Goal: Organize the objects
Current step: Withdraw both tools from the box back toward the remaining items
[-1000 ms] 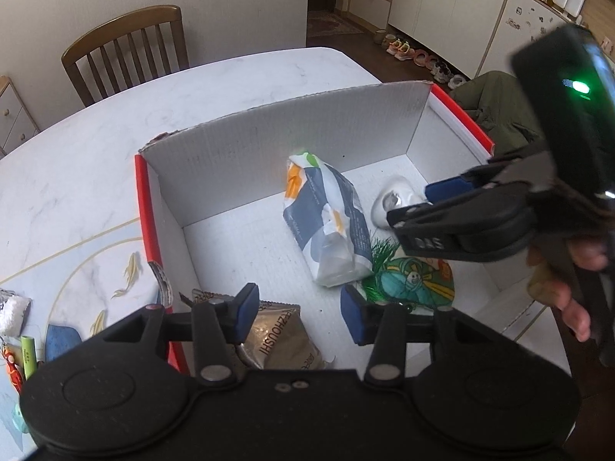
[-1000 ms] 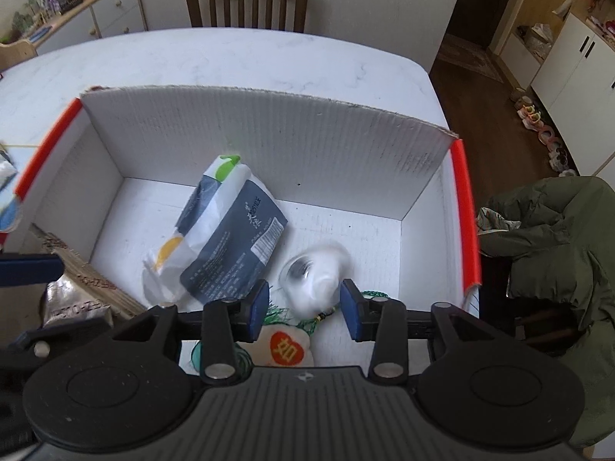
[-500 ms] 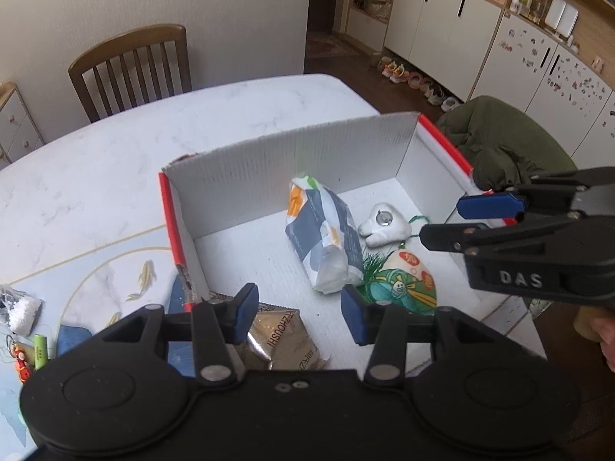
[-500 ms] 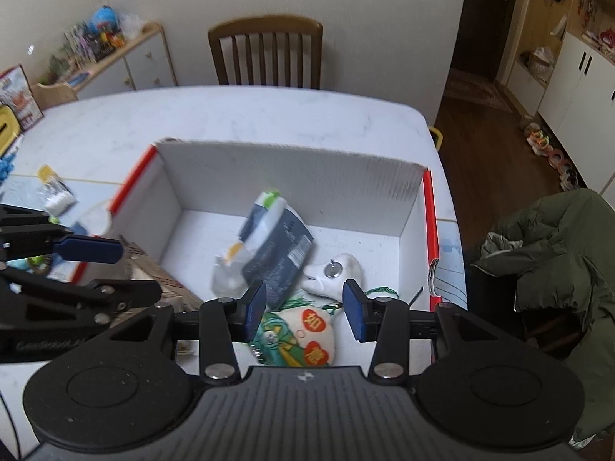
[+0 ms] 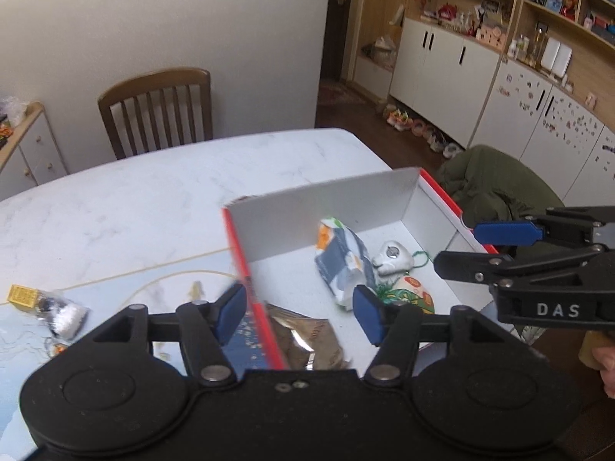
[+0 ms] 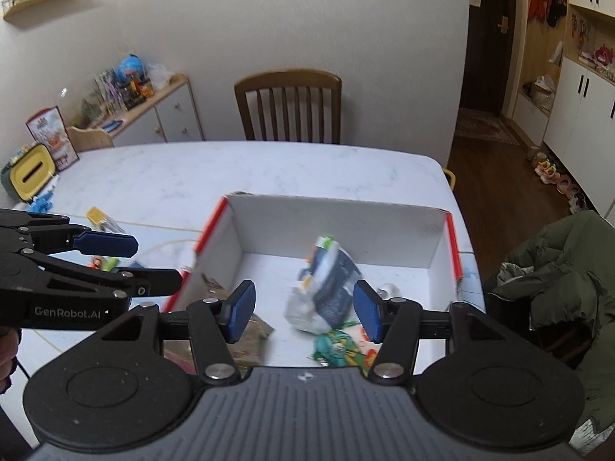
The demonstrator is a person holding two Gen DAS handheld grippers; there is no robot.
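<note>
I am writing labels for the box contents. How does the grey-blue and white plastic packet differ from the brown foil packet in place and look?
The grey-blue and white plastic packet lies in the middle of the white cardboard box; the brown foil packet lies in its near left corner, by the red edge. The first looks puffy with orange and green marks; the second looks flat and crinkled. Both lie inside the box, untouched by either claw.

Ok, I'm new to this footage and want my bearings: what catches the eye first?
The white cardboard box with red edges, on the marble table, holding a blue-grey packet and a green ornament. Both grippers, left and right, hover open above it.
</note>
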